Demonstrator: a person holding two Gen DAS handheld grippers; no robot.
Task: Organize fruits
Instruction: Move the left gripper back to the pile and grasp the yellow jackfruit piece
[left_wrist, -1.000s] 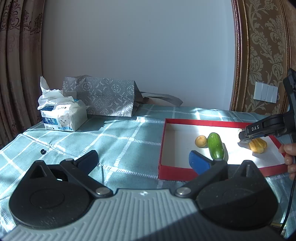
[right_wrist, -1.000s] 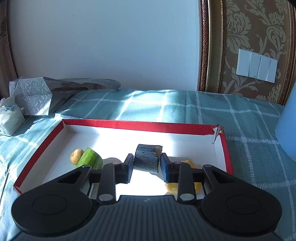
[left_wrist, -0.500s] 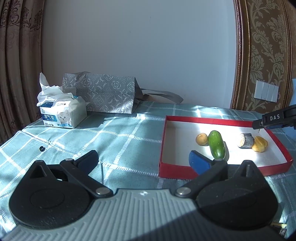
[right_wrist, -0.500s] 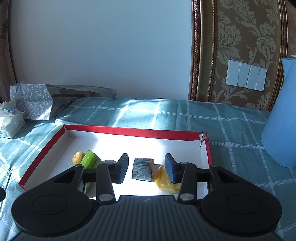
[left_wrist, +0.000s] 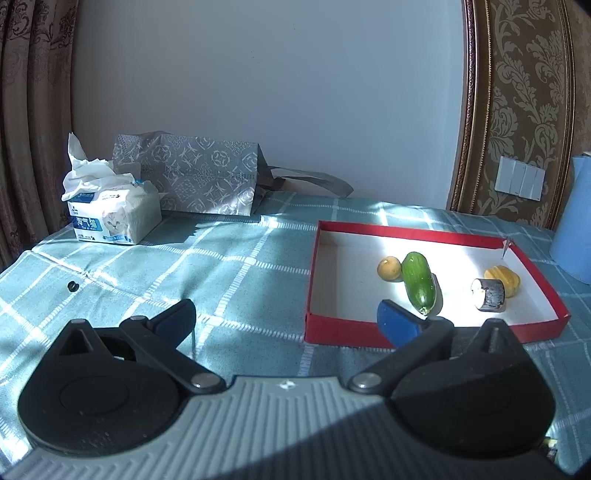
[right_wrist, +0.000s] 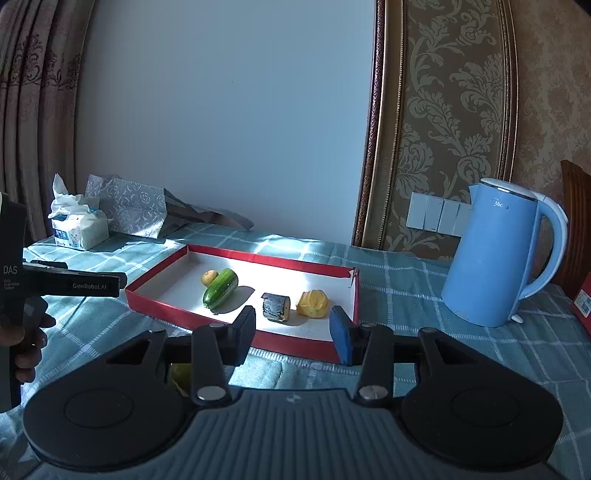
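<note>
sunlit teal tablecloth (right_wrist: 406, 291) carries my red box (right_wrist: 236, 254) of fruit; both my left gripper (left_wrist: 284, 317) and right gripper (right_wrist: 291, 332) hang open, the right's jaws just widened, empty.

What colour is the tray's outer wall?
Red, white inside; the tray shows best in the right wrist view.

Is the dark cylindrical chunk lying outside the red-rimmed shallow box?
No, the dark cylindrical chunk lies on the white floor of the red-rimmed shallow box, beside the yellow ridged fruit.
</note>
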